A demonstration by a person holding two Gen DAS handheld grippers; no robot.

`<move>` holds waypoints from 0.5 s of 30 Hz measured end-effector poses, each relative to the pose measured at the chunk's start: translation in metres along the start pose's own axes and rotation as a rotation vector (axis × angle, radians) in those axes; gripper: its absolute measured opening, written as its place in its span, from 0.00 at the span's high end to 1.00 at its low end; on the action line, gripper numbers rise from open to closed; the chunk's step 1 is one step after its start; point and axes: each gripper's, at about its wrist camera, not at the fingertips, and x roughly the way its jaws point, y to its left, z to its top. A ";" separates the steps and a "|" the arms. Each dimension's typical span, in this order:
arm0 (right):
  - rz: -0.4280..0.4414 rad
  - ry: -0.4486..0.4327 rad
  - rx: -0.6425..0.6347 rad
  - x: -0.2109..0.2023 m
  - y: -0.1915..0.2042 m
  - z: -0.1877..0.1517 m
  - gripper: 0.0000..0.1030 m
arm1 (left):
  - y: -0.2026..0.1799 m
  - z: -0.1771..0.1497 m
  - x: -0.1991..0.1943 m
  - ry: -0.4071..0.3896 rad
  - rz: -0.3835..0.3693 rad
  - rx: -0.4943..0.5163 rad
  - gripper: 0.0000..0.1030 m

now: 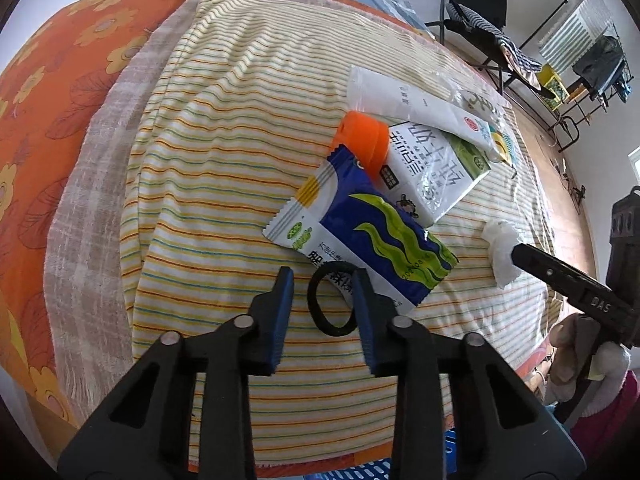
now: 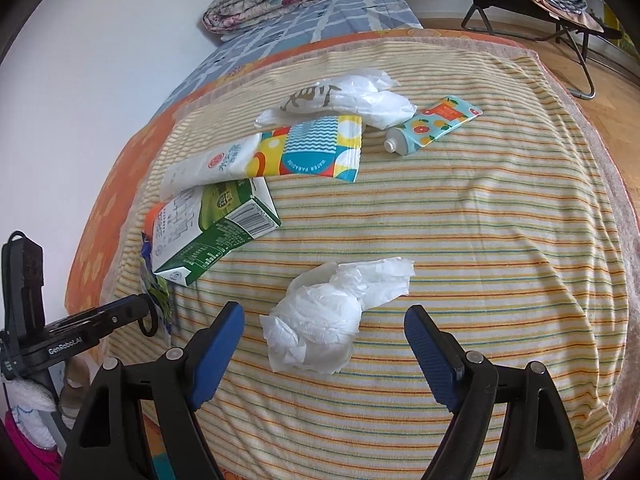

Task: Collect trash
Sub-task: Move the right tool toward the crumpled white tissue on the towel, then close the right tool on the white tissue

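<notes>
Several pieces of litter spread over a striped bed cover [image 1: 224, 152], none collected yet by the look of it. Toward the far side: a crumpled plastic bag [image 2: 360, 96], then a colourful pouch [image 2: 304, 152] overlapping a green-and-white milk carton [image 2: 212, 236]. Leaning against the carton's near end, a blue snack wrapper [image 1: 360, 216].

Nearer, alone on the stripes, a tissue wad [image 2: 320, 320], bracketed by the right gripper [image 2: 325, 313]: jaws spread wide, pads well clear on both sides, nothing held. Likely slip here: closing too high and pinching only a loose flap, so the wad unrolls or drops.

Smaller still: a citrus-print tube [image 2: 432, 124] beside the bag, and an orange cap [image 1: 362, 136] tucked behind the wrapper.

Smallest: a black hair tie [image 1: 334, 330], lying partly on the wrapper's corner. Left gripper [image 1: 322, 278] narrowed around it, one pad at the ring's edge, the other not yet touching; so no grip yet. Risks: catching the wrapper corner along with the ring, or squeezing the loop flat until it springs out sideways.
</notes>
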 end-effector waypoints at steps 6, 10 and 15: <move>0.002 0.011 -0.007 0.007 0.003 -0.002 0.22 | -0.005 0.002 0.001 -0.005 0.002 0.006 0.95; 0.012 0.025 -0.011 0.011 0.005 -0.002 0.34 | -0.005 0.004 -0.002 -0.020 0.004 0.004 0.96; 0.024 0.042 -0.023 0.015 0.007 -0.005 0.59 | -0.002 0.004 -0.004 -0.028 0.005 -0.007 0.97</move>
